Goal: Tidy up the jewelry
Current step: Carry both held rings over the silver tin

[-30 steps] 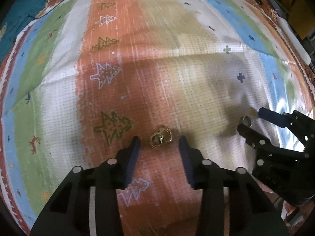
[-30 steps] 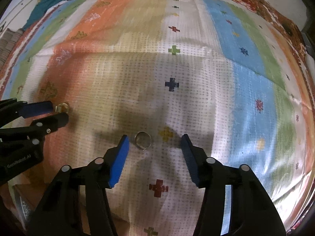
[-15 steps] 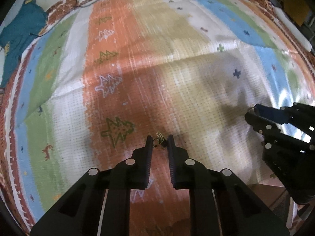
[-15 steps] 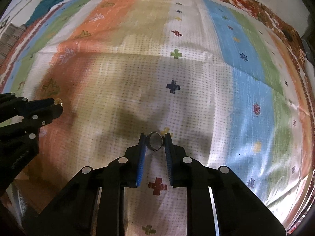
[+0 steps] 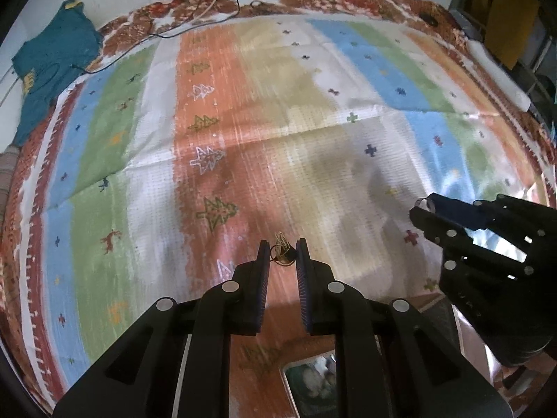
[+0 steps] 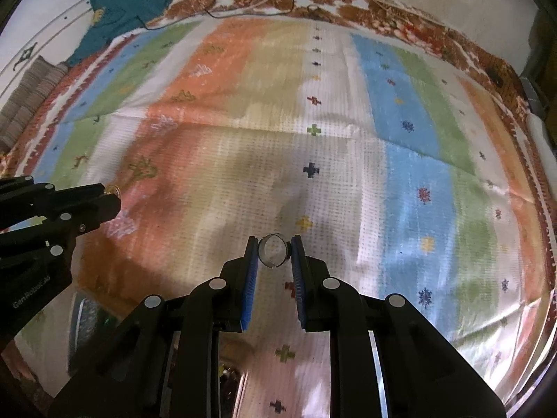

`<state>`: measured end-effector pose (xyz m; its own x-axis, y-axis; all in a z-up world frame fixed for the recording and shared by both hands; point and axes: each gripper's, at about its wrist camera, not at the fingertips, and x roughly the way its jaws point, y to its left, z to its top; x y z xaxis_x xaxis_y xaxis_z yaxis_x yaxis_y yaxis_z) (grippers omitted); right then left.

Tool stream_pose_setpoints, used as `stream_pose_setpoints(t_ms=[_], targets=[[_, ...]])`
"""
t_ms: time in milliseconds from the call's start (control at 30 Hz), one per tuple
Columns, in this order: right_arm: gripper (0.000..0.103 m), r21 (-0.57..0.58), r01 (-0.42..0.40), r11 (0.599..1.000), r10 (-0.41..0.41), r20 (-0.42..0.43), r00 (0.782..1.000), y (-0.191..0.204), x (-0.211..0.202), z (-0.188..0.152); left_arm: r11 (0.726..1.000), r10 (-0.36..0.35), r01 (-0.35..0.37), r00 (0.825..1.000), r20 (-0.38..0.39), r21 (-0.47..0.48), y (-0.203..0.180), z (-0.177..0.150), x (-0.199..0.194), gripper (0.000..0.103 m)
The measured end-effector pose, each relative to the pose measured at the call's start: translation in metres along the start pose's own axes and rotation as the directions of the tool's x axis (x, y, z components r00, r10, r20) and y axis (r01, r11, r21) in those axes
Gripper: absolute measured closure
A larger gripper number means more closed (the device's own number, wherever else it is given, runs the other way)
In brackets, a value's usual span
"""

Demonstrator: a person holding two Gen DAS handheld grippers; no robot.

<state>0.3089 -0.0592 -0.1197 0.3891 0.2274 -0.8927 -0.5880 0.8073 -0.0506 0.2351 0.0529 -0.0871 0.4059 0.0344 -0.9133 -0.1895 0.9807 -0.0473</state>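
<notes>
— What have I got in the left gripper point(image 5: 282, 250) right now?

— From my left wrist view, its jaws have just been closing and now pinch a small gold tangle of jewelry point(image 5: 282, 253) between the tips. It looks like thin looped wire, maybe earrings, but it is too small for me to tell which. The pads are nearly together, with only the piece keeping them apart. It hangs clear of the striped cloth point(image 5: 313, 132), over the orange band near a green tree motif point(image 5: 217, 211).

— And the right gripper point(image 6: 275, 251)?

— Same story. Its jaws have just been closing, and the blue pads point(image 6: 249, 289) now press on either side of a silver ring point(image 6: 274, 250), which stands upright between the fingertips with its hole facing my camera. The gap is narrow, just the ring's width. It is held above the white band of the cloth, near a yellow cross point(image 6: 305, 223).

— Can each one be seen from the other side?

— Yes. In the left view the right gripper point(image 5: 423, 205) sits at the right edge with the ring point(image 5: 425, 202) glinting at its tip. In the right view the left gripper point(image 6: 113, 193) comes in from the left edge, a gold glint point(image 6: 113, 189) at its tip.

— Anything else near me?

— A shiny-edged tray point(image 5: 306, 386) shows at the bottom, behind the fingers; I cannot make out its contents.
</notes>
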Motion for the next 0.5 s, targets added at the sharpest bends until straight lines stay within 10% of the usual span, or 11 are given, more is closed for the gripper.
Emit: stream_pose_setpoints(t_ms=[500], targets=[[0.083, -0.023, -0.016, 1.000, 0.017, 0.065, 0.998, 0.013, -0.036, -0.024, 1.000, -0.020, 0.021, 0.995, 0.102, -0.011, -0.013, -0.035, -0.060, 0.088]])
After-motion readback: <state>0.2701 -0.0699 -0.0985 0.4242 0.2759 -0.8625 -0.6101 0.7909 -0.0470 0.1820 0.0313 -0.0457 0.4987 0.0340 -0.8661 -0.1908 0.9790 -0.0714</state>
